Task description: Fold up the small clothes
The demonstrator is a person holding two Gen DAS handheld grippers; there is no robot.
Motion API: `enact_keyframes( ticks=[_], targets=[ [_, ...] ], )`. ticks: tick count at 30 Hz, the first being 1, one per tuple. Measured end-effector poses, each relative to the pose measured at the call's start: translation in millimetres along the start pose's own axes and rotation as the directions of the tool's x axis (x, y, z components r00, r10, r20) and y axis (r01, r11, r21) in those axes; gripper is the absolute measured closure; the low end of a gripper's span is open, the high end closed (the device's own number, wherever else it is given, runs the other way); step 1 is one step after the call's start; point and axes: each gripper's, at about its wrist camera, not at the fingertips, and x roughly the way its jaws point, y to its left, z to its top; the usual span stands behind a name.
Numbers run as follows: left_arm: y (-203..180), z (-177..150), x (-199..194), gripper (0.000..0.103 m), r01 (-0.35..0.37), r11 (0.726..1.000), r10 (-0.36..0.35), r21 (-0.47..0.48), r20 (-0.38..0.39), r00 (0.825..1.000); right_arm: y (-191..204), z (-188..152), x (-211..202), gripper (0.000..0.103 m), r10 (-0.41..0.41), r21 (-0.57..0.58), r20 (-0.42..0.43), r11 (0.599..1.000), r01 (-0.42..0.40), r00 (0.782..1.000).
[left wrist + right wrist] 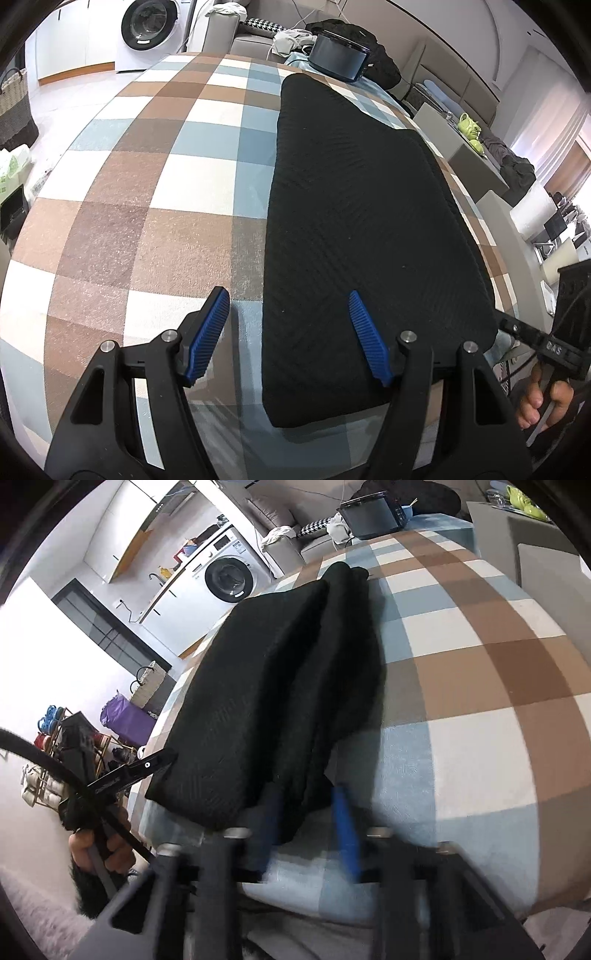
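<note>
At the far left of the left wrist view a woven basket stands on the floor, and a white washing machine sits beyond the tabletop, which is covered in a brown, blue and cream check cloth. The left hand-held gripper hangs released over the near part of the tabletop, its jaws wide apart: the left pad is above the bare check cloth, the right pad above the black garment, so the garment's long left edge runs between them, gripped by neither. The garment lies folded into a long, narrow shape on the right half of the tabletop, stretching from the near edge towards a dark appliance at the far end. At the garment's near right corner is the right hand-held gripper, carried by a hand. Its own view is blurred; black fabric sits between its blue pads, but whether they clench it cannot be told.
</note>
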Motion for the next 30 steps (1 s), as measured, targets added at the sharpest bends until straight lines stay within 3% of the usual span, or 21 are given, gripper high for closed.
enact_keyframes(
  ticks=[1,5,9,11,12,13,15,16,17,20,22,25,27,30],
  targets=[
    [0,0,-1,0.038,-0.002,1.0,0.002,0.001,0.004,1.0,3,3,-2,0.097,-0.005,-0.013,0.017,1.0,0.006,1.0],
    [2,2,-3,0.038,-0.003,1.0,0.003,-0.006,0.011,1.0,25,18,-34,0.099,0.033,-0.069,0.178,0.997,-0.021,0.983],
    [4,1,-1,0.038,0.006,1.0,-0.006,-0.017,0.001,1.0,9,14,-18,0.099,-0.032,-0.034,0.084,0.999,0.034,0.996],
    [3,1,0,0.038,0.001,1.0,-0.001,-0.01,-0.003,1.0,0,6,-6,0.098,-0.032,-0.001,-0.001,0.999,0.032,0.999],
    [3,1,0,0.038,0.002,1.0,-0.002,-0.008,-0.003,1.0,-3,4,-6,0.097,-0.03,0.011,0.0,1.0,0.03,1.0],
    [2,1,1,0.038,0.006,1.0,-0.006,-0.006,-0.005,1.0,-4,3,-12,0.093,-0.007,0.026,0.027,1.0,0.006,1.0],
    [1,1,2,0.038,0.012,1.0,-0.012,-0.002,-0.008,1.0,-6,4,-21,0.075,0.024,0.044,0.06,0.999,-0.026,0.998],
    [0,1,2,0.038,0.014,1.0,-0.014,0.002,-0.01,1.0,-7,6,-25,0.06,0.028,0.055,0.086,0.998,-0.032,0.996],
    [-1,1,3,0.038,0.015,1.0,-0.015,0.005,-0.012,1.0,-8,7,-28,0.054,0.035,0.063,0.104,0.997,-0.042,0.994],
    [-3,0,3,0.038,0.029,1.0,-0.029,0.01,-0.015,0.999,-2,12,-26,0.045,0.055,0.069,0.099,0.996,-0.063,0.994],
    [-3,-2,3,0.038,0.037,0.999,-0.037,0.009,-0.016,0.999,6,17,-16,0.039,0.028,0.058,0.083,0.998,-0.033,0.996],
    [-3,-4,2,0.043,0.039,0.999,-0.039,0.013,-0.012,0.999,19,21,-4,0.037,0.027,0.028,0.057,0.999,-0.028,0.998],
    [-5,-6,0,0.048,0.041,0.999,-0.041,0.028,-0.009,0.999,28,21,3,0.033,-0.027,-0.005,0.049,1.0,0.027,0.998],
    [-8,-7,-1,0.064,0.044,0.997,-0.044,0.062,-0.001,0.999,31,19,15,0.034,-0.145,-0.056,0.026,0.988,0.146,0.989]
  ],
)
